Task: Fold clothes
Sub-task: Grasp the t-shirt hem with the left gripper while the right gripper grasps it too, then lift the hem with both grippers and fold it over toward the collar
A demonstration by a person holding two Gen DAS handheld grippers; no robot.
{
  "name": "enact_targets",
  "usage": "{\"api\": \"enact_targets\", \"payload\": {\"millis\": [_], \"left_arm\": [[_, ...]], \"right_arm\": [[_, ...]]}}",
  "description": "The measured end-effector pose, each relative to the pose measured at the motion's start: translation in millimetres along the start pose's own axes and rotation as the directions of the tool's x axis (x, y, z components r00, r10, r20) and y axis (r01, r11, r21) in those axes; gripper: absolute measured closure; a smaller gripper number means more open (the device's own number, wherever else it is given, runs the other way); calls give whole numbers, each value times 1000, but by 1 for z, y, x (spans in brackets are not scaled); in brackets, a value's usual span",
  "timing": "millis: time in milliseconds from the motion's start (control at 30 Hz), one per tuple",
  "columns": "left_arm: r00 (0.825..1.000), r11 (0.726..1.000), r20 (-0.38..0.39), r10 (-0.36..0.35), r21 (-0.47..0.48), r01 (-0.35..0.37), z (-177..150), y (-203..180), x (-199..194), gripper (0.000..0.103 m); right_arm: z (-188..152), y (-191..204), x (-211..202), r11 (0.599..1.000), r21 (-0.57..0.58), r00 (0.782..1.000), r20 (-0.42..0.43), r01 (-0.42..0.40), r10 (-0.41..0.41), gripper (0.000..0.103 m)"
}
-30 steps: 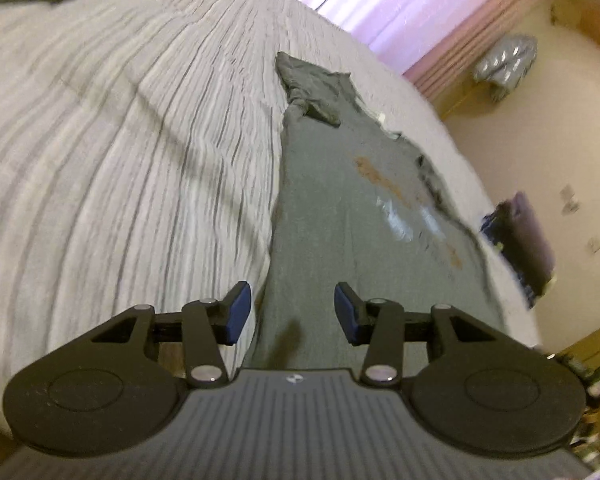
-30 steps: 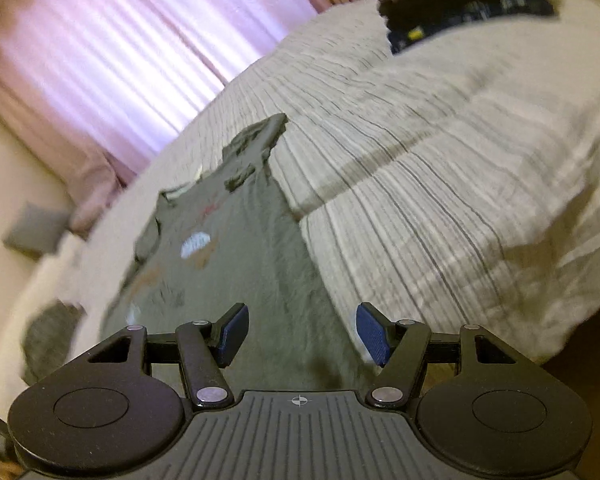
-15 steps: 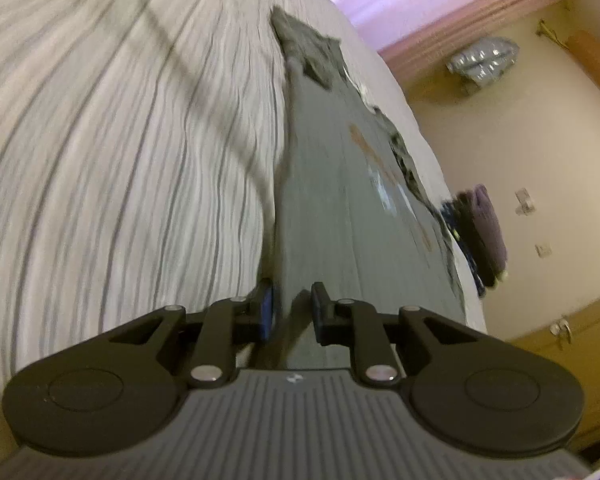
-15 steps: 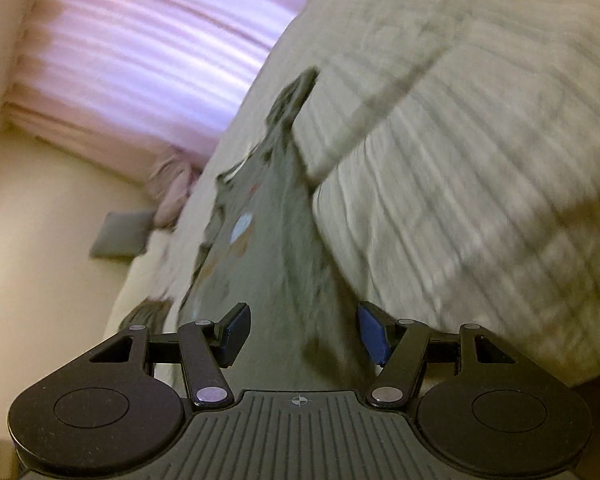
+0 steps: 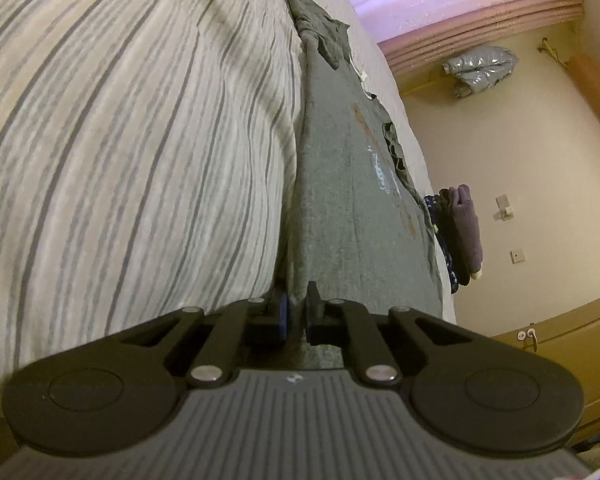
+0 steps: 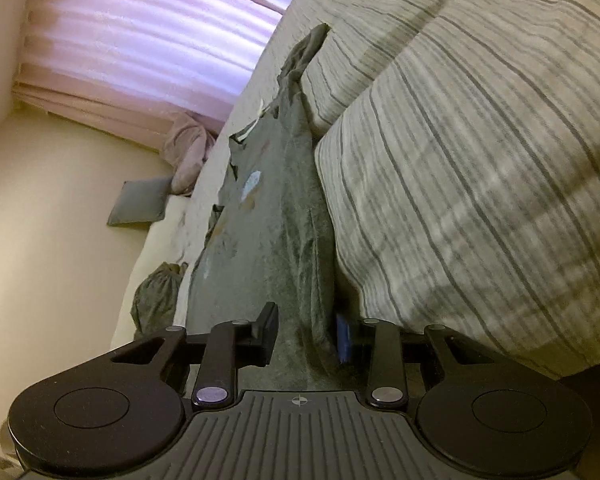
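along the near edge of the striped bed (image 5: 140, 160), the grey t-shirt (image 5: 340, 200) lay flat, collar far from me. my left gripper (image 5: 296, 312) was closing, pinching the hem. my right gripper (image 6: 306, 334) was closing too, cloth between its fingers but not yet pressed. i judged this the grasping step; next, lift both corners evenly toward the collar.

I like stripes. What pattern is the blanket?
Cream with thin grey stripes on the blanket, clearest from the left wrist.
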State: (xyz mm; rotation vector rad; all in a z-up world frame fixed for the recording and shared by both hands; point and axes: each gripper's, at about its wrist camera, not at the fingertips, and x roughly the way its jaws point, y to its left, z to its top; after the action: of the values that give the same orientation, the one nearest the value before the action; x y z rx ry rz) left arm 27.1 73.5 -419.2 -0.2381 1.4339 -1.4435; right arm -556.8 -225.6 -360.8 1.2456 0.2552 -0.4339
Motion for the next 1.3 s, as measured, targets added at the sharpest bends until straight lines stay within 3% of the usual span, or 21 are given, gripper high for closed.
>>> {"api": "enact_targets", "payload": {"millis": [67, 100, 133, 167, 433, 667, 967, 1300], "left_arm": [[1000, 1000, 2, 22, 3, -22, 0, -3, 0, 100], [999, 999, 4, 36, 14, -36, 1, -6, 0, 102], [999, 998, 9, 48, 34, -49, 0, -11, -2, 102], [998, 997, 18, 58, 52, -59, 0, -16, -6, 103], [992, 990, 128, -1, 143, -17, -1, -57, -49, 103], [979, 974, 196, -56, 225, 11, -7, -90, -92, 103], [967, 981, 238, -86, 192, 40, -68, -90, -145, 103], [964, 990, 258, -65, 139, 30, -132, -91, -197, 103]], "right_arm": [[-2, 6, 2, 1000, -19, 1000, -8, 24, -25, 70], [-4, 10, 3, 998, -40, 999, -11, 47, -48, 91], [-5, 14, 3, 995, -58, 997, -11, 77, -78, 99], [-5, 19, 3, 992, -72, 994, -10, 108, -109, 100], [-13, 67, -33, 984, -167, 993, 111, 55, -37, 101], [-21, 117, -54, 969, -246, 987, 158, 20, 19, 101], [-73, 133, -99, 974, -228, 982, 182, 2, 41, 101], [-144, 134, -142, 984, -174, 987, 159, 33, -5, 101]]}}
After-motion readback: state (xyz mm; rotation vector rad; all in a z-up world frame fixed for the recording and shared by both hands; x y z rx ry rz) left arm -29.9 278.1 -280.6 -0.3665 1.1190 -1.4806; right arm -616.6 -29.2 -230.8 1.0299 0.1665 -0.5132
